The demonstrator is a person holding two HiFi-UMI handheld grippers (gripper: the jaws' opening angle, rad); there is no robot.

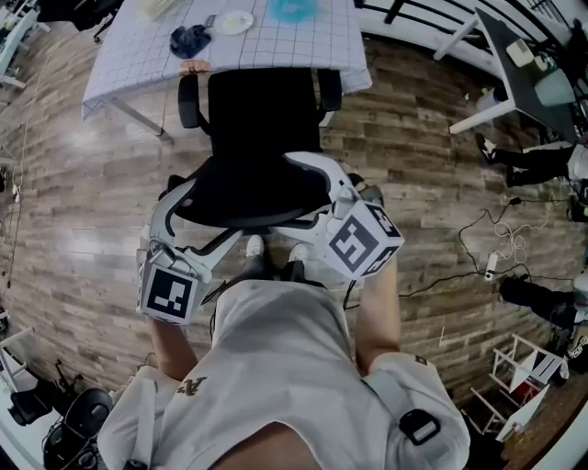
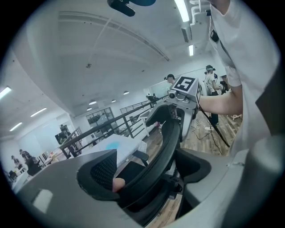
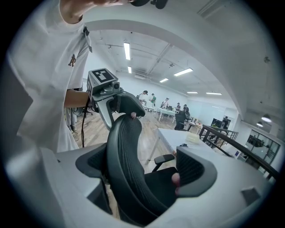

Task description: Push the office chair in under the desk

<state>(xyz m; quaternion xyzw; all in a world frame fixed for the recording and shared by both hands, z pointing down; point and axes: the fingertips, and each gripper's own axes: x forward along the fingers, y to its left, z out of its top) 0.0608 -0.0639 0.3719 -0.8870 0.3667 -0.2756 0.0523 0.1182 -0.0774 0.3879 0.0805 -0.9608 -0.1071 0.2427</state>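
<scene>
A black mesh office chair (image 1: 262,110) faces a desk covered by a grid-patterned cloth (image 1: 303,46). The seat front is at the desk edge, and the backrest (image 1: 248,188) is towards me. My left gripper (image 1: 207,213) straddles the left end of the backrest top. In the left gripper view, my left gripper (image 2: 149,171) is wide open, with the backrest rim (image 2: 171,142) between its jaws. My right gripper (image 1: 308,193) straddles the right end in the same way. In the right gripper view, my right gripper (image 3: 142,171) is open round the mesh backrest (image 3: 127,160), which lies against one jaw.
On the desk are a blue bowl (image 1: 292,9), a white plate (image 1: 233,22) and a dark blue object (image 1: 189,39). Cables and a power strip (image 1: 491,262) lie on the wooden floor to the right. Another desk (image 1: 524,64) stands at the back right, and people stand far off.
</scene>
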